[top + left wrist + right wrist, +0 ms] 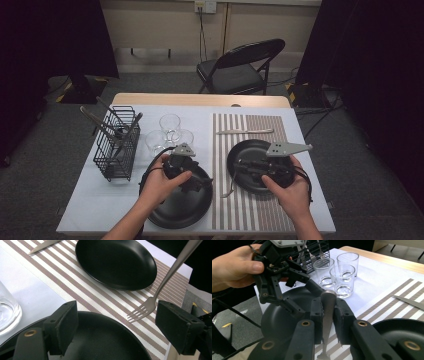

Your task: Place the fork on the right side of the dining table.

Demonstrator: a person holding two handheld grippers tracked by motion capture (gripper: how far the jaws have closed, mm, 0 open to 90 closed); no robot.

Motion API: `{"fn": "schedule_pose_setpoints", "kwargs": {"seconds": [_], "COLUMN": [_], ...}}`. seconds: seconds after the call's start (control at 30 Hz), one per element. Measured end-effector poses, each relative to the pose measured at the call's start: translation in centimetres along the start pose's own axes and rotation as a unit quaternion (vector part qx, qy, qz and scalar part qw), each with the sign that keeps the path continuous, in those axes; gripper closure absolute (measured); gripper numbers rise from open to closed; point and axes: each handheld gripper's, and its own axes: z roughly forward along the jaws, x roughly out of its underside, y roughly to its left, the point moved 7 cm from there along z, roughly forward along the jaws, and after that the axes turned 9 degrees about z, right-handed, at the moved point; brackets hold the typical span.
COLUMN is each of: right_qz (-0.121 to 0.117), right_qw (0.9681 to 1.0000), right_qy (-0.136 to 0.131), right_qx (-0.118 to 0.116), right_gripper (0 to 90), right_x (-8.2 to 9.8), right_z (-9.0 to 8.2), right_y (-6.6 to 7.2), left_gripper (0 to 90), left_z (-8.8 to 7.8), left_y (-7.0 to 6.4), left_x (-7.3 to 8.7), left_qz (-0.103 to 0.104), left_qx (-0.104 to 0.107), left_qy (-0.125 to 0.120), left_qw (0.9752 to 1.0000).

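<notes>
The right tongs (pixel 328 322) are clamped on the fork (pixel 145 308) handle, tines touching the striped placemat (pixel 82 287) left of the smaller black plate (pixel 116 262), so it looks nearly placed, while the left tongs (pixel 115 325) gape empty over the larger black plate (pixel 105 340), knife (pixel 245 131) already laid

2 black plates (pixel 252 150) rest by a brown-and-white striped placemat (pixel 250 210) and a silver fork (pixel 146 307).

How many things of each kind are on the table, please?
Black plates: 2
Glasses: 3
Knife: 1
Fork: 1, held in the right gripper
Wire basket: 1
Striped mat: 1
Total: 9
</notes>
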Motion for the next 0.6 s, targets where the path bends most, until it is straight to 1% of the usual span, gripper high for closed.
{"fn": "schedule_pose_setpoints", "kwargs": {"seconds": [0.17, 0.43, 0.6], "right_qz": [-0.002, 0.001, 0.001], "right_qw": [1.0000, 1.0000, 0.9999], "right_qy": [0.002, 0.009, 0.011], "right_qx": [-0.003, -0.003, -0.002], "right_gripper": [78.7, 78.6, 78.5], "right_x": [0.2, 0.9, 1.4], "right_z": [-0.1, -0.3, -0.2], "right_y": [0.3, 0.1, 0.1], "left_gripper": [18.7, 18.8, 19.0], "left_z": [0.1, 0.2, 0.4], "left_y": [0.0, 0.1, 0.0], "left_x": [0.1, 0.1, 0.0], "left_qz": [-0.001, 0.000, 0.000], "left_qx": [0.004, 0.002, 0.005], "left_qy": [-0.001, 0.000, -0.001], "left_qw": [1.0000, 1.0000, 1.0000]}}
